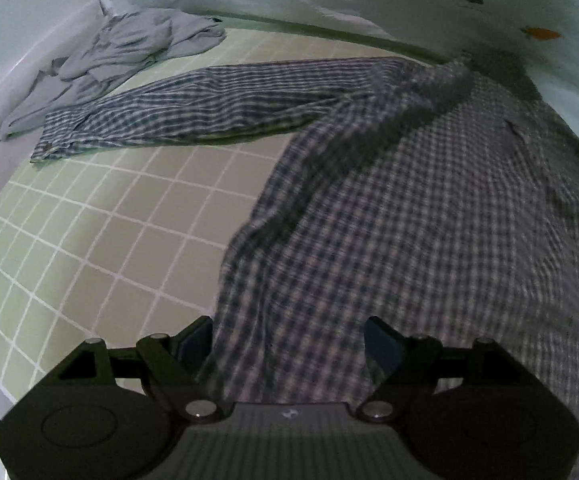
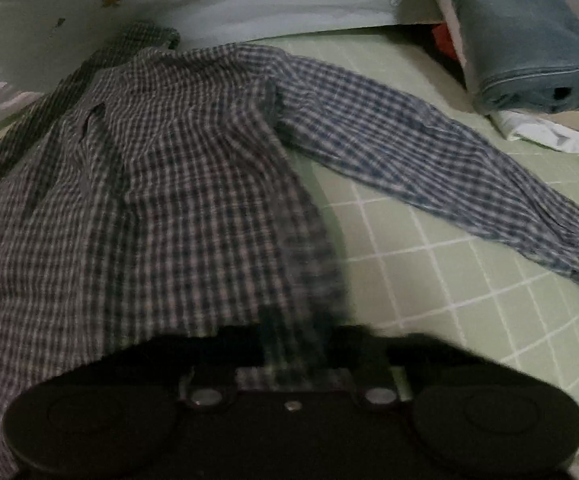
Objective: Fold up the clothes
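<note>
A blue-and-white checked shirt [image 1: 409, 200] lies spread on a green gridded mat [image 1: 109, 220]. One long sleeve [image 1: 209, 108] stretches out to the left. My left gripper [image 1: 289, 344] hangs over the shirt's near edge, its jaws wide apart with cloth lying loosely between them. In the right wrist view the same shirt [image 2: 169, 160] fills the left half and its other sleeve [image 2: 429, 160] reaches right across the mat [image 2: 469, 280]. My right gripper [image 2: 293, 344] is blurred and shut on a strip of the shirt's hem.
A crumpled grey garment [image 1: 129, 48] lies at the mat's far left corner. Folded blue-grey clothes [image 2: 529, 40] are stacked at the far right, with a white item [image 2: 549, 136] beside them. A pale sheet with an orange mark [image 1: 539, 33] rises behind the mat.
</note>
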